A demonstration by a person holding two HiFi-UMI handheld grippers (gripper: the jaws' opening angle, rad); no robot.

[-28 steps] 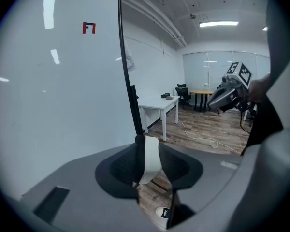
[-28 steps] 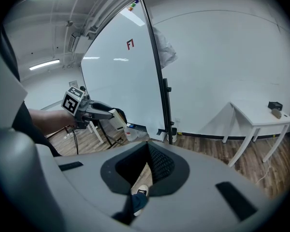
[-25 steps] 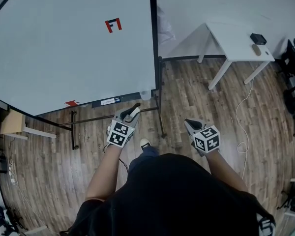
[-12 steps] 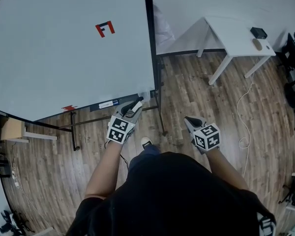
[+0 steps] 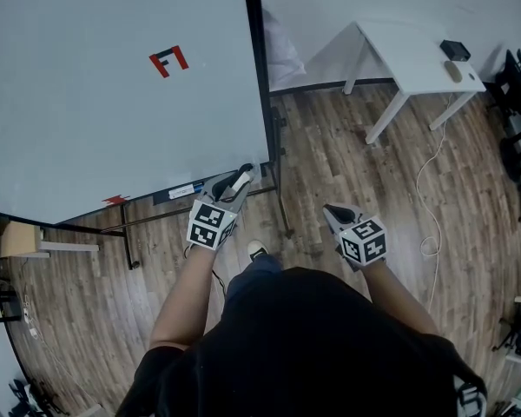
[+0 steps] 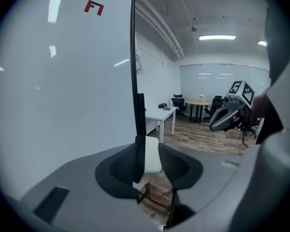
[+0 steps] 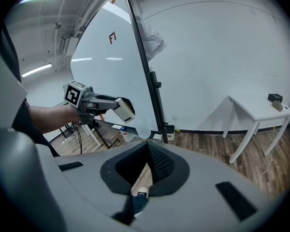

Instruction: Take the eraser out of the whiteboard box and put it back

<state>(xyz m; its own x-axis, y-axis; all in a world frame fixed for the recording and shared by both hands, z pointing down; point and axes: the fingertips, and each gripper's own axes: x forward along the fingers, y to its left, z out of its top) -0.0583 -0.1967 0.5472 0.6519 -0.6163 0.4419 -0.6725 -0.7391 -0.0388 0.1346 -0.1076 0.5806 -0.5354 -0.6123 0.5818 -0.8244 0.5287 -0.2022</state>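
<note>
Black short-sleeved top [image 5: 317, 341]; blue trousers [image 5: 248, 276]; white shoe [image 5: 256, 252]. Left gripper [image 5: 244, 177] and right gripper [image 5: 335, 212]: grey bodies, each with a black-and-white marker cube [image 5: 210, 224].
</note>
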